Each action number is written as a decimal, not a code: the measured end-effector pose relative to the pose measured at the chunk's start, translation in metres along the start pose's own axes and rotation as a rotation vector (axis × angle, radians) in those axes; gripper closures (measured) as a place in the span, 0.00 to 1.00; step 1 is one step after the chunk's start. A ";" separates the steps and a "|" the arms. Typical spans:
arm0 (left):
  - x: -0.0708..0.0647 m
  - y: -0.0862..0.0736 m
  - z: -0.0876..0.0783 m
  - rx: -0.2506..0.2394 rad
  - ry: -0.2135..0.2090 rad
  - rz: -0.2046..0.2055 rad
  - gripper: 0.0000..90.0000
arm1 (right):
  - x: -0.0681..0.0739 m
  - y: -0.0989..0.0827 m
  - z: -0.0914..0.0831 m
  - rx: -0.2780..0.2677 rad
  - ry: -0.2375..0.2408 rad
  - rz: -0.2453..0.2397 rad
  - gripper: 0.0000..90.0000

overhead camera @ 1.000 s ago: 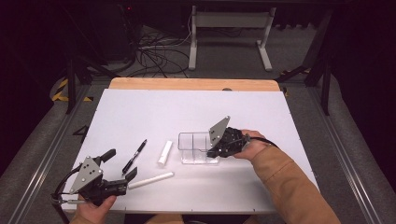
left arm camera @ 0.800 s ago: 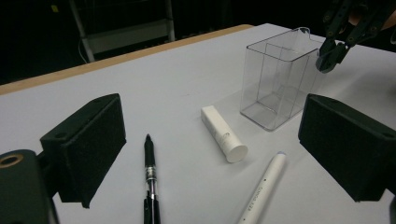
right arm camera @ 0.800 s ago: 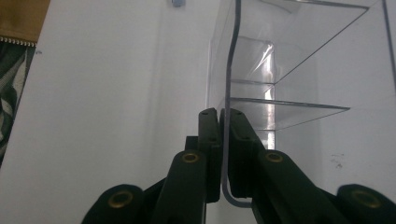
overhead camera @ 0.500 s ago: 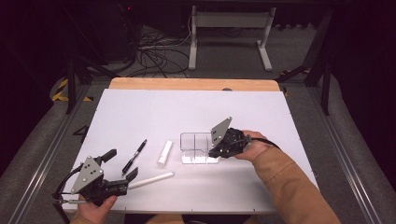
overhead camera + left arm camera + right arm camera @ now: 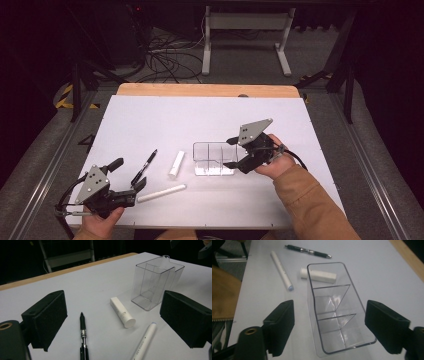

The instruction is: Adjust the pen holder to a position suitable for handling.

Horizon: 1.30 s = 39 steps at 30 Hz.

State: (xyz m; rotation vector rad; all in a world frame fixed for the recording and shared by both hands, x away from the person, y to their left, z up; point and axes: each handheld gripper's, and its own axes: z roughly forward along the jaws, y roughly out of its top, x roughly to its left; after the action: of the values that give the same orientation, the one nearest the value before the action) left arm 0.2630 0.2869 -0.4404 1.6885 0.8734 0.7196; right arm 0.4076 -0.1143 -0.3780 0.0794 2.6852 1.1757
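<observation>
The right tool (image 5: 231, 152) has just opened its jaws, which now stand wide apart and bare above the clear plastic three-compartment organiser (image 5: 212, 159), upright mid-desk. The left tool (image 5: 129, 179), also open and empty, has the long white marker (image 5: 161, 193) nearest, at its 3 o'clock, lying crosswise

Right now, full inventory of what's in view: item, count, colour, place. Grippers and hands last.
clear organiser: 1, transparent, three compartments, empty, upright right of centre on the table
black pen: 1, black, lying left of the organiser
short white tube: 1, white, lying between pen and organiser
white pen: 1, white, lying near the front edge
table: 1, white top, wooden far edge
left gripper: 1, black, open, front left, pen ahead of it
right gripper: 1, black, jaws just opened, beside the organiser
hands: 2, tan sleeve on the right
</observation>
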 end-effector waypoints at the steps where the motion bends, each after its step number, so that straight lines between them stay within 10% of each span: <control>1: 0.001 0.001 0.000 0.001 0.001 0.002 0.09 | 0.001 0.000 -0.003 -0.014 -0.015 0.012 0.23; 20: 0.010 0.012 0.014 0.057 0.000 0.026 0.09 | 0.023 -0.038 -0.041 -0.268 -0.283 0.214 0.00; 39: 0.026 0.032 0.033 0.118 -0.030 0.042 0.09 | 0.049 -0.106 -0.036 -0.274 -0.378 0.342 0.00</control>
State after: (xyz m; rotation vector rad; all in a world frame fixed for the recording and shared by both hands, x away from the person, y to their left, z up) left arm 0.3100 0.2854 -0.4173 1.8228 0.8757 0.6801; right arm 0.3553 -0.2061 -0.4403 0.6678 2.2143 1.4431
